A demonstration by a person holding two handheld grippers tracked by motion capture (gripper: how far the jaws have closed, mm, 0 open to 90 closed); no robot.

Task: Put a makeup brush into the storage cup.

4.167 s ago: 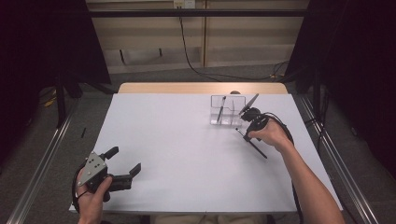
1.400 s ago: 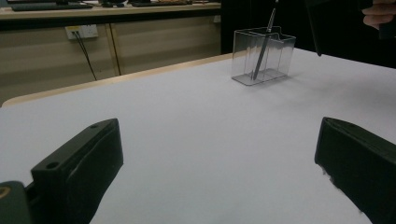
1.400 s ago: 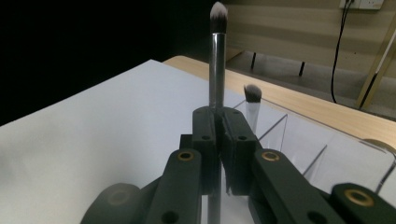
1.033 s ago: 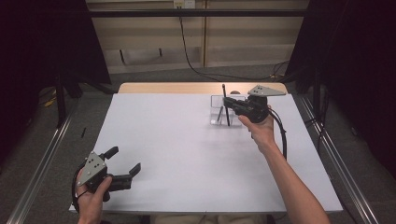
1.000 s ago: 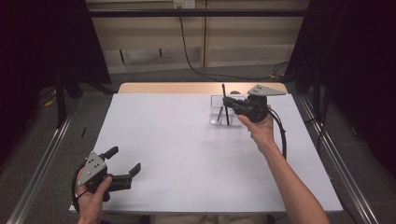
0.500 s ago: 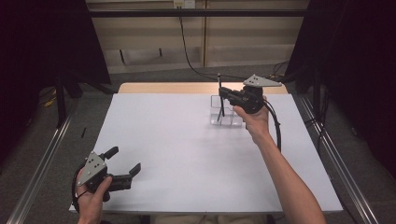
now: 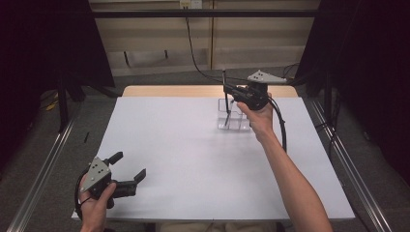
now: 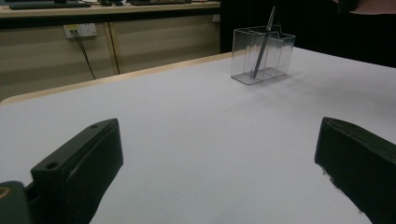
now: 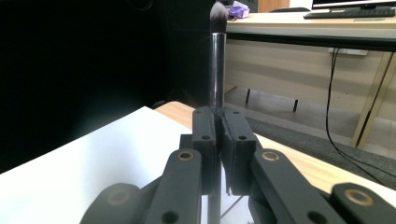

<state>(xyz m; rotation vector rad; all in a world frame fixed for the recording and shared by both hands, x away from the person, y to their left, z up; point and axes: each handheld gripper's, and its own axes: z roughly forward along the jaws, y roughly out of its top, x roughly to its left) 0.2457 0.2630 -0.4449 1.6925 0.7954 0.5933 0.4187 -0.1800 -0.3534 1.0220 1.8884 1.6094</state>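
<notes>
the right gripper [image 7: 231,92] has its jaws squeezed tight on a makeup brush [image 9: 217,60], held straight up just above the clear box [image 7: 234,116]. next it needs to go down into an empty slot. the left gripper [image 7: 126,170], jaws wide, rests far from the box.

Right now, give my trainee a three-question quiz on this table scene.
1. True or false: the right gripper is shut on a makeup brush.
2. What is already standing in the clear organizer? A) scissors B) a slim dark brush C) a spoon
3. How do the left gripper jaws stand?

Key: 1 true; 2 B; 3 open, with nothing between them, low over the white table.
</notes>
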